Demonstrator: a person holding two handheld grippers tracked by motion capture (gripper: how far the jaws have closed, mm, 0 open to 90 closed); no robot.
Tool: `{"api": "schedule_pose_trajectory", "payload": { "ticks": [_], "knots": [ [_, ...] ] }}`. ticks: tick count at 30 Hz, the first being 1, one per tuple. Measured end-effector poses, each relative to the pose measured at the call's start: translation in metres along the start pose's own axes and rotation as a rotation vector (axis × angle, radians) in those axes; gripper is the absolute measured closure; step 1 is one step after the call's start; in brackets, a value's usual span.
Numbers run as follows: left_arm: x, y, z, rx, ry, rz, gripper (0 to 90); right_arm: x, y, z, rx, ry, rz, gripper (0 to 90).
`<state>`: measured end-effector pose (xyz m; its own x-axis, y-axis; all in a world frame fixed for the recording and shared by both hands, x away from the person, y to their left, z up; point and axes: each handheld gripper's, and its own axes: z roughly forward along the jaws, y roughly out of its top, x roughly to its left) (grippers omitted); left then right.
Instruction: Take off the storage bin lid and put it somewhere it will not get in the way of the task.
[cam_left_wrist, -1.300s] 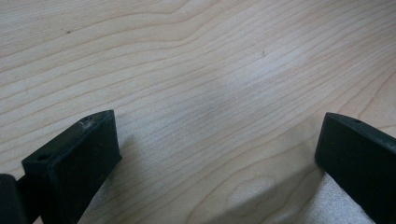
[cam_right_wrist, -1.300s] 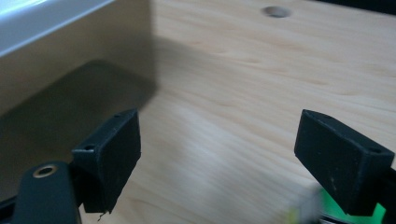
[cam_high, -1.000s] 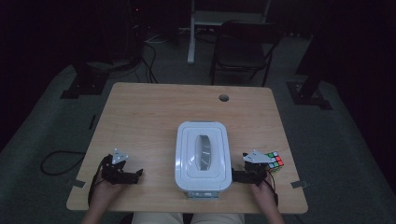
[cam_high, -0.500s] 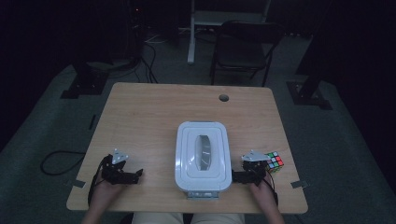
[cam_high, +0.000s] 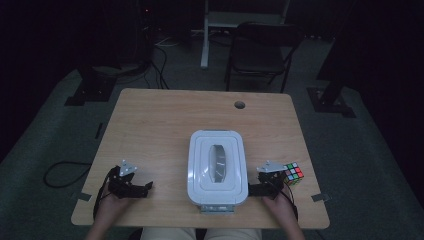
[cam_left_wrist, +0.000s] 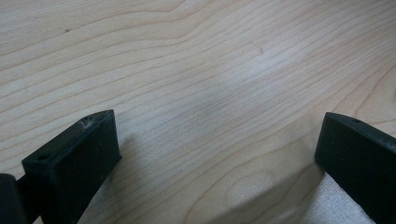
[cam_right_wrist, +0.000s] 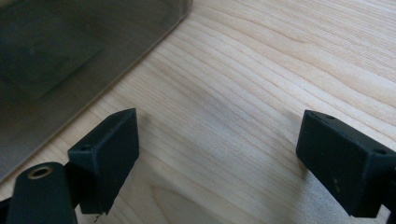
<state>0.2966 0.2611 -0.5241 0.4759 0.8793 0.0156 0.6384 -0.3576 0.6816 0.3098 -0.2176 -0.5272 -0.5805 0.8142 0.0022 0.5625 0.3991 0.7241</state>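
A white lidded plastic box (cam_high: 217, 168) with a handle set in its lid stands near the front middle of the wooden table (cam_high: 165, 125). A colourful puzzle cube (cam_high: 293, 173) lies to its right. My right gripper (cam_high: 251, 189) rests on the table between the box and the cube, open, its jaws wide over bare wood (cam_right_wrist: 219, 140). The box's translucent wall (cam_right_wrist: 70, 60) fills the upper left of the right gripper view. My left gripper (cam_high: 146, 187) lies near the front left corner, open, with only wood grain between its jaws (cam_left_wrist: 215, 149).
A round cable hole (cam_high: 239, 105) sits near the table's far edge. A dark chair (cam_high: 260, 50) and a desk leg (cam_high: 204, 35) stand behind the table. Cables (cam_high: 62, 170) lie on the floor at the left. Tape marks (cam_high: 318, 198) sit at the front corners.
My right gripper has slid slightly back toward the table's front edge, away from the cube. The left gripper has stayed put.
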Motion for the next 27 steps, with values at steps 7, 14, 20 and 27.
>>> {"api": "schedule_pose_trajectory", "payload": {
  "ticks": [7,14,20,27],
  "knots": [
    [0.001,0.002,-0.001,0.021,-0.021,0.022,0.6,0.000,0.000,0.000,0.000,0.000,0.000,13.0],
    [0.003,0.003,-0.004,0.045,-0.057,0.037,1.8,0.000,0.000,0.000,0.000,0.000,0.001,12.9],
    [-0.004,0.005,-0.007,0.034,-0.115,0.053,1.8,0.000,0.000,0.000,0.000,0.000,0.001,12.9],
    [-0.013,0.017,-0.020,-0.021,-0.187,0.074,1.8,0.000,0.000,0.000,0.000,0.000,0.001,12.9]
  ]
}}
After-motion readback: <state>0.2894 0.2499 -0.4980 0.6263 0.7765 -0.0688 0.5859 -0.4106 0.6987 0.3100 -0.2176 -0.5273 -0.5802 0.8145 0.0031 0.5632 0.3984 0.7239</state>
